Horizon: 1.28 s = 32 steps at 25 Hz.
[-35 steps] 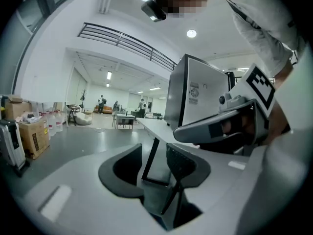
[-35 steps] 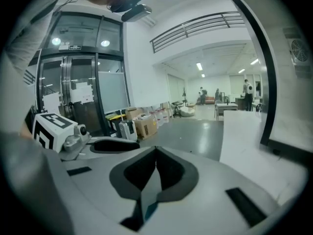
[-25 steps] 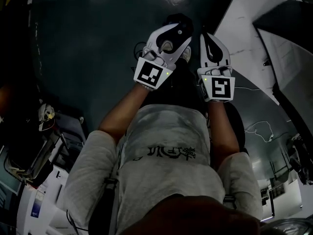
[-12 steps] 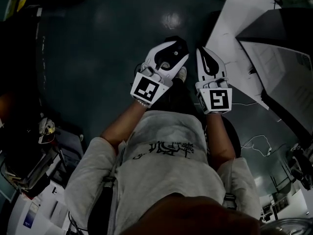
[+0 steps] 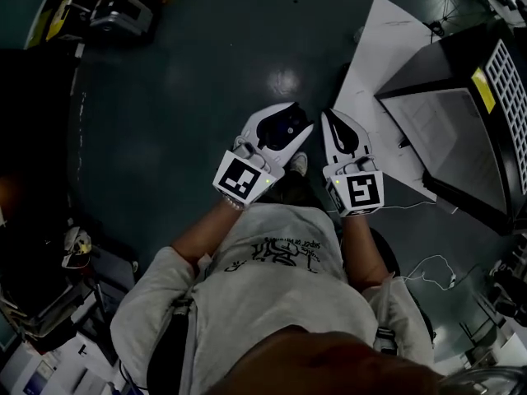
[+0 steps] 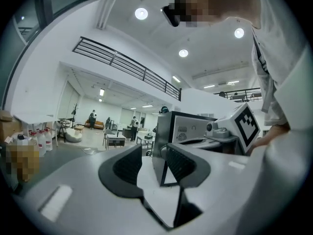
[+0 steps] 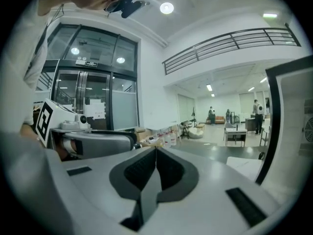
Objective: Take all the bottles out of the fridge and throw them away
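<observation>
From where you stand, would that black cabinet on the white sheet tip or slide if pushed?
Probably heavy: the black cabinet looks large, boxy and rigid. Its broad base suggests sliding, not tipping. The thin white sheet beneath it might drag along.

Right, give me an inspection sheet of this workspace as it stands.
Surface: dark floor, with a white board lying on it.
Job's things: black cabinet, likely the fridge; inside not visible, no bottles seen there.
Clutter: equipment and cases along the left.
Tools: left tool open, empty; right tool shut, empty.
Cables: thin white cable on the floor at right.
Surroundings: open hall, balcony railing, people far off.
</observation>
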### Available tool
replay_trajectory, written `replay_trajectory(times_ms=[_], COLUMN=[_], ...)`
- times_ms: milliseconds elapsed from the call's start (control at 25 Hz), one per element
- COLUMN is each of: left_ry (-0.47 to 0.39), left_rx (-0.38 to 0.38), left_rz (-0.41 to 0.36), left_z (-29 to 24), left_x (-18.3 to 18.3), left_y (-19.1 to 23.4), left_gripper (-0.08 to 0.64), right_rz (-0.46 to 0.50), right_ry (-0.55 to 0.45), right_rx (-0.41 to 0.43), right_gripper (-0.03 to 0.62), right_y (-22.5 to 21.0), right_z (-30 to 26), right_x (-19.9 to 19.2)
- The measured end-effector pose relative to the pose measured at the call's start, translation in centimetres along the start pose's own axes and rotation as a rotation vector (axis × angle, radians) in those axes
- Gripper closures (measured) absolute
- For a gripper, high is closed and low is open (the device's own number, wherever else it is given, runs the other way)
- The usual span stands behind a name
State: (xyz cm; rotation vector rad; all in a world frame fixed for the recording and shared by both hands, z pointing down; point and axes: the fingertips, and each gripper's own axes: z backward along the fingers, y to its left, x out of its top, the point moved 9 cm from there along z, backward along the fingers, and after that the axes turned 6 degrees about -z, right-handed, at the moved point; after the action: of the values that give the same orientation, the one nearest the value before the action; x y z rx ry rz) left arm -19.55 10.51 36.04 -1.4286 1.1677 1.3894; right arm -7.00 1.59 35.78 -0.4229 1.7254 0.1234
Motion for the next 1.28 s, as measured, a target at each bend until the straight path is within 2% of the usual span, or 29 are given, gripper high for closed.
replay_trajectory(times_ms=[360, 680, 800, 1000, 1280], left_ry=[-0.046, -0.089, -0.101, -0.124, -0.148], left_rx=[-0.035, -0.082, -0.115, -0.183, -0.292], left_rz=[0.012, -0.036, -0.041, -0.037, -0.040], left_z=[1.3, 1.1, 0.6, -0.5, -3.2], left_x=[4.2, 5.9, 6.7, 7.9, 8.7], left_y=[-1.7, -2.6, -3.1, -4.5, -8.0], left_gripper=[0.400, 0.411, 0.419, 0.435, 0.475], right_rz=[0.037, 0.044, 0.038, 0.055, 0.038], right_ry=[-0.030, -0.055, -0.048, -0.097, -0.111], right_rx=[0.010, -0.018, -0.061, -0.101, -0.218], right_gripper=[0.583, 0.583, 0.583, 0.583, 0.583], right_y=[1.2, 1.8, 1.9, 1.6, -0.2], right_z=[2.3, 4.4, 5.5, 7.8, 12.4], right_x=[4.2, 6.5, 7.5, 8.3, 8.3])
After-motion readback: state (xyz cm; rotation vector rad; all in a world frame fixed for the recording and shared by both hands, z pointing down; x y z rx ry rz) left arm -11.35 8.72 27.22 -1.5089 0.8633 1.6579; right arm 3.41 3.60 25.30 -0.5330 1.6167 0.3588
